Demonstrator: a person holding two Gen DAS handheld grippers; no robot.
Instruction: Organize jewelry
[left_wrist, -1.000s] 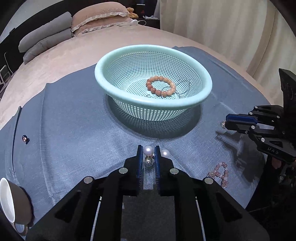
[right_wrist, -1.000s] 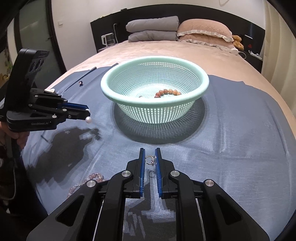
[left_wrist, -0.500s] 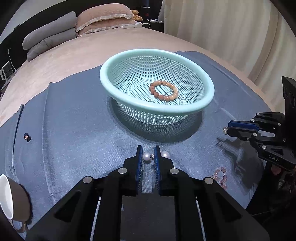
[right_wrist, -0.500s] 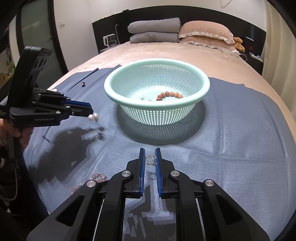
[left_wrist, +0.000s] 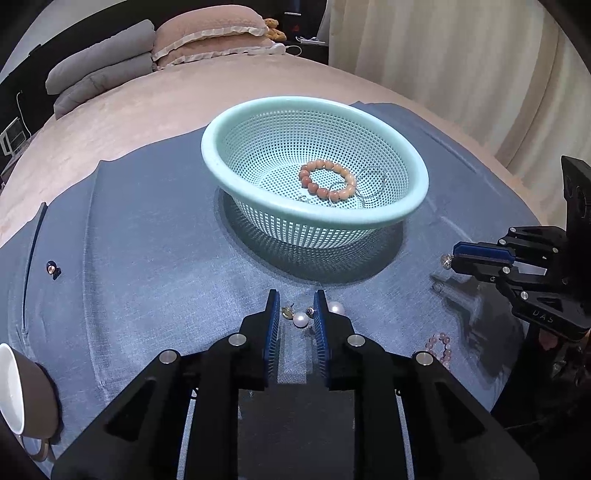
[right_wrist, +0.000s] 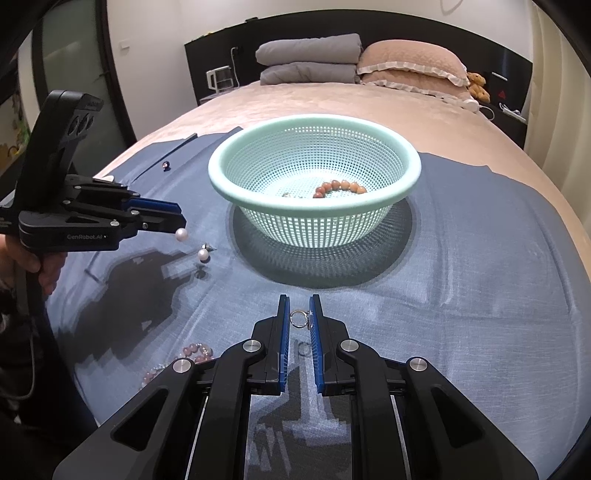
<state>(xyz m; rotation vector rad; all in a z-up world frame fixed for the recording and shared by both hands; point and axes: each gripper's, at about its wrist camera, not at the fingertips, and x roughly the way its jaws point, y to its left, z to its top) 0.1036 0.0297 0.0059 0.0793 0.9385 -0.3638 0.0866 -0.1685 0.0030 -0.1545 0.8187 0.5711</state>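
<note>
From my left camera the right gripper (left_wrist: 448, 261) is cut off at the frame edge, and the small shiny thing at its tip is too small to identify there. My right camera settles it: a thin silver ring (right_wrist: 300, 319) is pinched between the clenched blue pads, held off the blue cloth (right_wrist: 480, 266). Of the pink bead bracelet (right_wrist: 195, 350) on the cloth I see only part, the rest being hidden behind the right gripper's frame. Thin wire pieces in the mint basket (left_wrist: 417, 184) beside the orange bead bracelet (left_wrist: 327, 181) are hard to make out.

The left gripper (left_wrist: 295, 312) hangs short of the basket, its jaws opening. One pearl earring (left_wrist: 301, 319) shows in the gap between the pads, and I see nothing pressing on it; a small gold piece (left_wrist: 286, 312) sits near the left pad, and I cannot tell whether it touches. A second pearl (left_wrist: 336, 307) shows just outside the right pad. In the right camera one pearl sits at the left gripper's tip and another lower, close to the cloth; I cannot tell whether that one has landed.

A second ago the left jaws were pinched on a pearl; now they stand wider and that earring is loose. The right gripper's hold on the ring is unchanged.
</note>
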